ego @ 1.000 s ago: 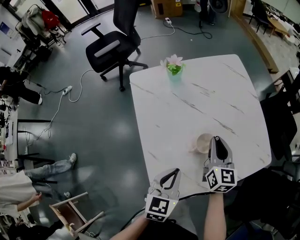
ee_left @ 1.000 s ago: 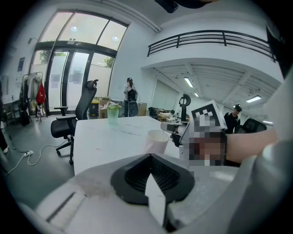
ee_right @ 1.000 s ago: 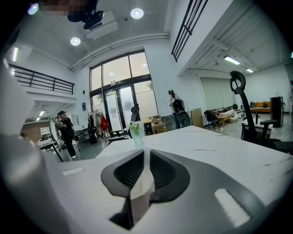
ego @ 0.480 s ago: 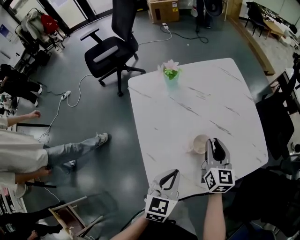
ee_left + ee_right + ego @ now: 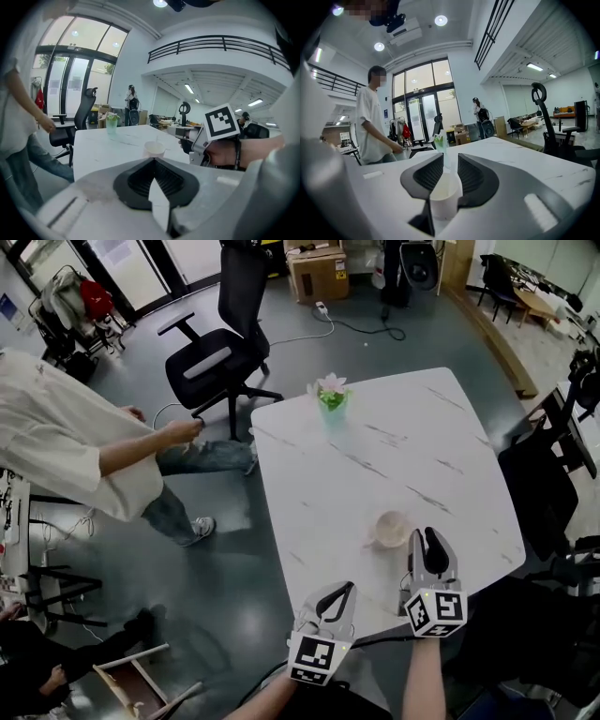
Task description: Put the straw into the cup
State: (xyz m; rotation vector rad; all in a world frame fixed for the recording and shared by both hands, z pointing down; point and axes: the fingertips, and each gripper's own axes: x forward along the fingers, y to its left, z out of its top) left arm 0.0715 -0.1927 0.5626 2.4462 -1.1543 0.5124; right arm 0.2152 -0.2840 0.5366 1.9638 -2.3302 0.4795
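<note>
Straw (image 5: 453,164), pale and faint, appears to stand upright in the cup (image 5: 443,199) on the bench (image 5: 375,446); insertion is judged done. Right gripper (image 5: 424,538) sits near the cup, jaws wide apart, gripping nothing. Left gripper (image 5: 344,590) is closed and empty. Only withdrawal seems left.

head: steeply down; gripper views: level, close; shared: cup (image 5: 390,528)

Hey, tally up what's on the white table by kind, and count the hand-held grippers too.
Cup: 1
Straw, faint, standing in the cup: 1
Flower vase: 1
Hand-held grippers: 2, the left hand-held gripper and the right hand-held gripper
Total: 5
</note>
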